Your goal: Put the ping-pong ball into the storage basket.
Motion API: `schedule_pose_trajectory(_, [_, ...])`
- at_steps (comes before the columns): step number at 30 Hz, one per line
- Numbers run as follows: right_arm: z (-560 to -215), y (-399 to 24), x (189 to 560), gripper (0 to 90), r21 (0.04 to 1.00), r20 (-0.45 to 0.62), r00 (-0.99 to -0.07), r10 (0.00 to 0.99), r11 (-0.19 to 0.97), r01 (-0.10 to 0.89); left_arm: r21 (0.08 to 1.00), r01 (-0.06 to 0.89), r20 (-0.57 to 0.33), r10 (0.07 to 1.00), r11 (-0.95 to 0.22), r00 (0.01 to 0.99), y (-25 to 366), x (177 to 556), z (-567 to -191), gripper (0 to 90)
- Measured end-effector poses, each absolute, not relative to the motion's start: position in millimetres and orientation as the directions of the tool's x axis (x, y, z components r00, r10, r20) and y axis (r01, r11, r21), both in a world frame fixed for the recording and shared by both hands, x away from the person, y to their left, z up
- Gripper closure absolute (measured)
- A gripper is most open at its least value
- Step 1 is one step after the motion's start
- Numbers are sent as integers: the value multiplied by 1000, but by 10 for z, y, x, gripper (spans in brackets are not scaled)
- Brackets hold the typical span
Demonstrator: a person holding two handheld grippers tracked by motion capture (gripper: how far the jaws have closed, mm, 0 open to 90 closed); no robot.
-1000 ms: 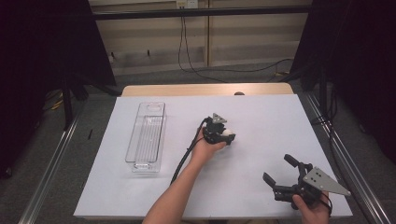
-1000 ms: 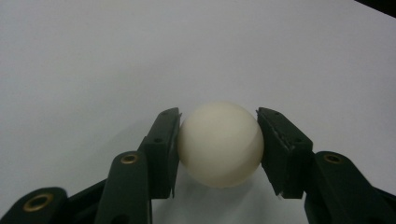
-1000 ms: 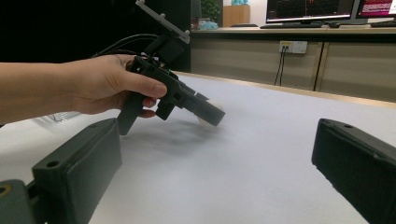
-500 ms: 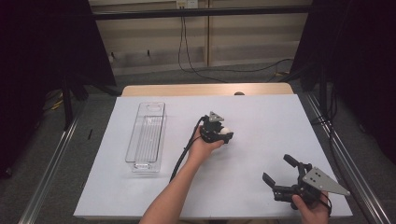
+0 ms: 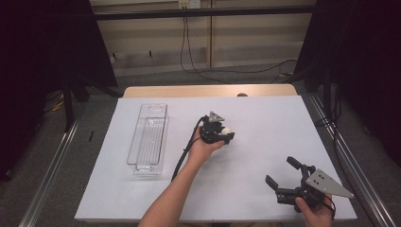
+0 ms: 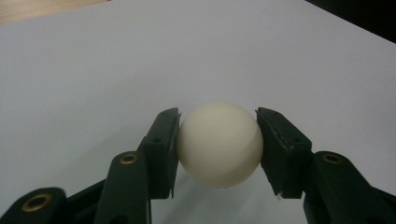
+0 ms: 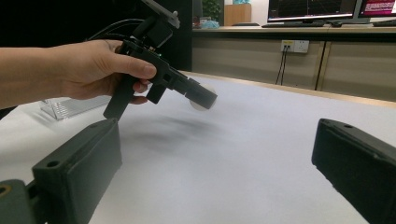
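— Left gripper (image 6: 219,135) is clamped on the white ball (image 6: 219,143), one pad on each side. Since a second ago it has barely shifted, a little away from the person; the right gripper view shows the ball held clear above the table (image 5: 265,118).

— So the pick looks done. Anything around?

— Right gripper (image 5: 286,176) waits near the front edge, jaws wide, nothing between them. Farther left lies a clear tray (image 5: 150,137), likely the drop spot, with bare tabletop between.

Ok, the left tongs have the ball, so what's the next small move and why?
Probably carry the ball left toward the clear tray. The left tongs are shut on it, and the right gripper view shows it lifted off the table. The tray looks empty, and the right tongs stand open, holding nothing.
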State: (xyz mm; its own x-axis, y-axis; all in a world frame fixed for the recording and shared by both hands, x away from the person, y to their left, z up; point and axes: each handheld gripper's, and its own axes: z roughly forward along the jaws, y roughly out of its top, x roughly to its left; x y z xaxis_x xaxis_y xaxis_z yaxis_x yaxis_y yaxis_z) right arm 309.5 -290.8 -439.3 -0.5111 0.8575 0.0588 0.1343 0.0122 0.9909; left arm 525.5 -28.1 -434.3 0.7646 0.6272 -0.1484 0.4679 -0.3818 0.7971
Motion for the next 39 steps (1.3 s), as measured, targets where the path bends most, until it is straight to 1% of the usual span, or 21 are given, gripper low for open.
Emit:
schedule_pose_trajectory(2, [-4394, -2909, 3095, 10, 991, 58, -512, 857, 13, 135, 803, 472, -163, 627, -364, 762, -285, 5248, -4340, 511])
schedule_pose_trajectory(10, [-4395, -2903, 3095, 10, 991, 61, -513, 856, 11, 136, 796, 471, -149, 630, -381, 762, -237, 5242, -4303, 511])
schedule_pose_trajectory(11, [-4395, -2902, 3095, 10, 991, 61, -513, 856, 11, 136, 803, 470, -159, 628, -367, 762, -235, 5242, -4309, 511])
schedule_pose_trajectory(13, [-4395, -2901, 3096, 10, 990, 63, -514, 856, 10, 138, 801, 466, -150, 627, -376, 764, -216, 5244, -4300, 511])
schedule_pose_trajectory(14, [-4397, -2900, 3099, 10, 991, 60, -514, 856, 11, 134, 805, 473, -165, 631, -358, 758, -221, 5239, -4302, 511])
schedule_pose_trajectory(29, [-4399, -2901, 3096, 10, 990, 60, -518, 853, 15, 140, 807, 473, -158, 642, -354, 750, -112, 5238, -4259, 511])
schedule_pose_trajectory(31, [-4398, -2898, 3094, 10, 990, 61, -516, 854, 14, 142, 810, 482, -172, 650, -334, 740, -110, 5231, -4255, 511])
schedule_pose_trajectory(32, [-4398, -2899, 3095, 10, 990, 58, -516, 854, 17, 140, 807, 471, -151, 646, -356, 748, -90, 5239, -4245, 511])
schedule_pose_trajectory(33, [-4399, -2898, 3095, 10, 990, 58, -516, 855, 17, 139, 806, 479, -162, 649, -347, 743, -89, 5233, -4239, 511])
schedule_pose_trajectory(39, [-4400, -2895, 3097, 10, 990, 57, -519, 853, 20, 141, 808, 473, -151, 652, -351, 743, -39, 5239, -4210, 511])
